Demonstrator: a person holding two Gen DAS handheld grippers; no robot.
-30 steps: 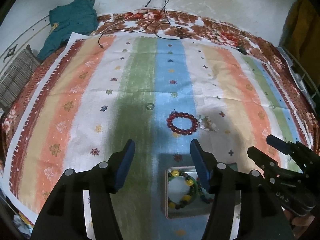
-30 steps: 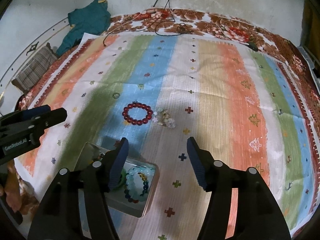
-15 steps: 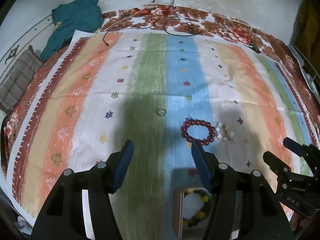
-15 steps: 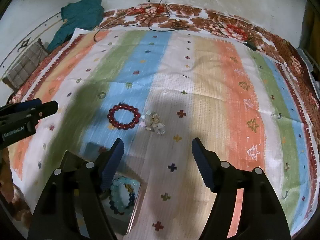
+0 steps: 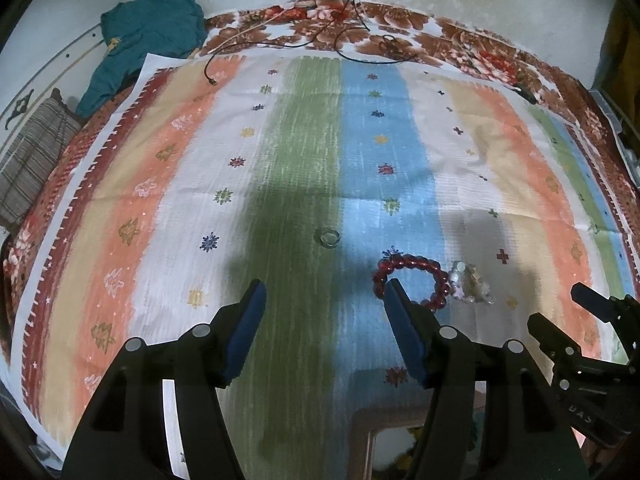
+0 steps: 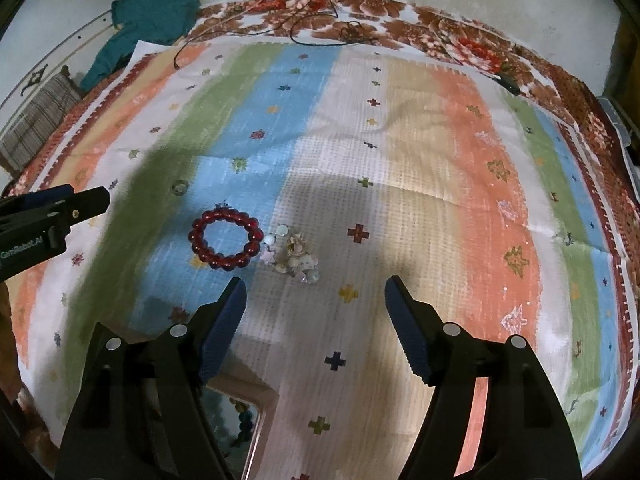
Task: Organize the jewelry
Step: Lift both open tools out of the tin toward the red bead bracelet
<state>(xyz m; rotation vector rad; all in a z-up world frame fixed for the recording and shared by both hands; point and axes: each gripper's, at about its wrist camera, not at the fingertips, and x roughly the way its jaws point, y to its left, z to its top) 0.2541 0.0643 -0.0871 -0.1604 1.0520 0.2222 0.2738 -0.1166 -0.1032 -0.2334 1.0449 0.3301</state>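
A red bead bracelet [image 6: 226, 238] lies on the striped cloth, with a pale shell-and-bead bracelet [image 6: 294, 258] just right of it and a small clear ring [image 6: 179, 187] to its upper left. All three show in the left wrist view: bracelet [image 5: 412, 278], pale bracelet [image 5: 470, 286], ring [image 5: 329, 237]. A metal box [image 6: 234, 428] with beaded bracelets inside sits at the near edge, mostly hidden by my fingers; its rim shows in the left wrist view [image 5: 384, 420]. My left gripper [image 5: 322, 304] is open and empty. My right gripper [image 6: 316, 300] is open and empty, just short of the pale bracelet.
The striped cloth [image 6: 420, 160] covers a floral bedspread [image 6: 400, 16]. A teal garment [image 5: 148, 32] and a checked cushion [image 5: 28, 152] lie at the far left. Black cables [image 5: 352, 40] trail along the far edge.
Both grippers have moved forward over the cloth toward the jewelry, so the metal box has slid to the bottom edge of both views. Both stay open.
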